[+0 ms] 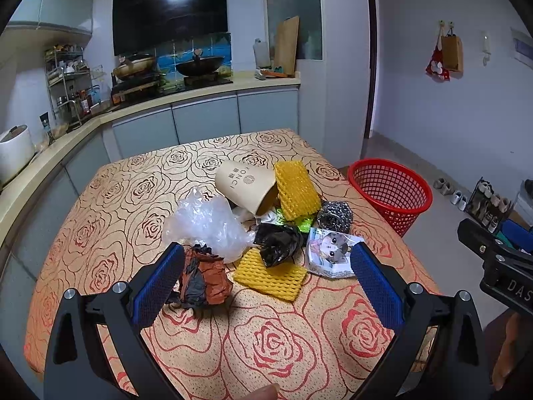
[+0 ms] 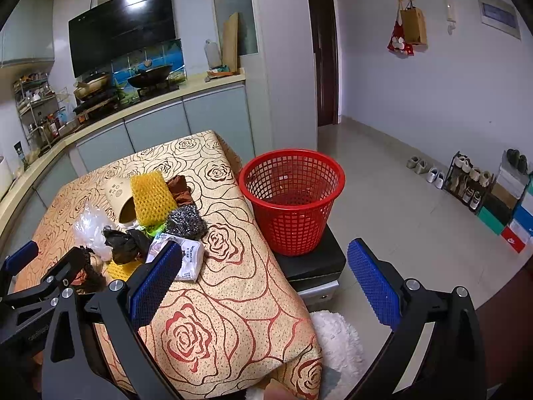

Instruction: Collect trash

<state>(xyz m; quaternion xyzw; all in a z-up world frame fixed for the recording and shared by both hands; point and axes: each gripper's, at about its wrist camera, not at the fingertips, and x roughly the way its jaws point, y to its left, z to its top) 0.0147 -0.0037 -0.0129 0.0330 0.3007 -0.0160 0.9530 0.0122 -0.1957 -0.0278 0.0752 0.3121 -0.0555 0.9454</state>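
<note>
A kitchen bench (image 1: pixel 273 333) draped in a rose-patterned cloth fills the foreground. The left claw (image 1: pixel 266 280) hangs wide over it, empty, its left pad touching or just beside a crumpled brown-and-black wad (image 1: pixel 203 276). The right claw (image 2: pixel 263 280) gapes wide too, holding nothing, at the bench's edge. Beyond lie yellow foam netting (image 1: pixel 269 276), a black bag (image 1: pixel 278 243), clear plastic (image 1: pixel 206 223), a cat-print packet (image 1: pixel 329 253), a steel scourer (image 1: pixel 334 216) and a tipped paper cup (image 1: pixel 245 185). Farther right, off the bench, a red basket (image 2: pixel 293 200) stands on a dark stool (image 2: pixel 309 263).

Bare tablecloth (image 1: pixel 266 333) is lying open before the trash pile (image 1: pixel 266 226); the red basket (image 2: pixel 293 200) is standing unobstructed beside the table.
</note>
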